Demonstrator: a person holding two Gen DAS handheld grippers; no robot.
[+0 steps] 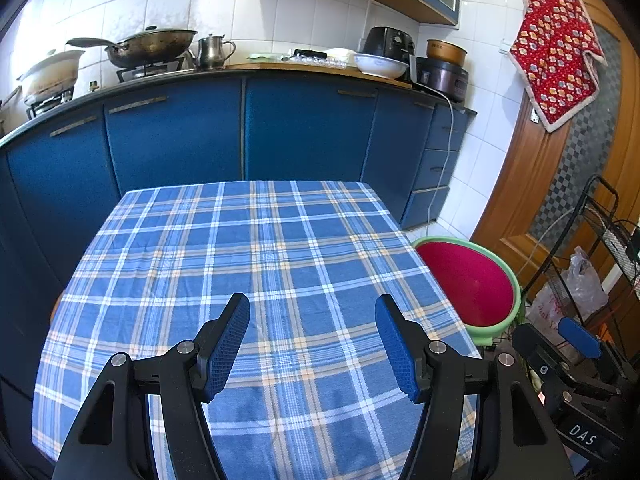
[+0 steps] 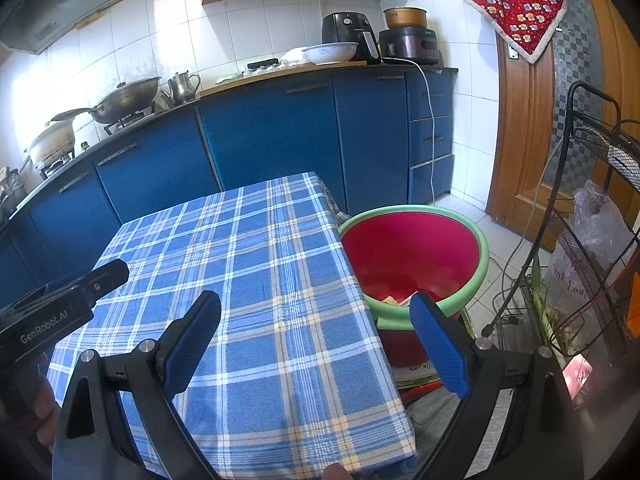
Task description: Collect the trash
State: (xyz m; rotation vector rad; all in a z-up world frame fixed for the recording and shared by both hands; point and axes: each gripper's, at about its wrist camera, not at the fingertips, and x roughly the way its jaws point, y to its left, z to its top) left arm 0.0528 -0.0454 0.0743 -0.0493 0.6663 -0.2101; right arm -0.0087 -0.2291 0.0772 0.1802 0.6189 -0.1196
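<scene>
Kitchen scene. The left gripper hangs over the table, which is covered in blue plaid cloth, its blue-padded fingers spread apart with nothing between them. The right gripper is poised above the table's right edge, fingers wide and holding nothing. Beside that edge, on the floor, stands the red bin with a green rim; scraps of trash lie at its bottom.
</scene>
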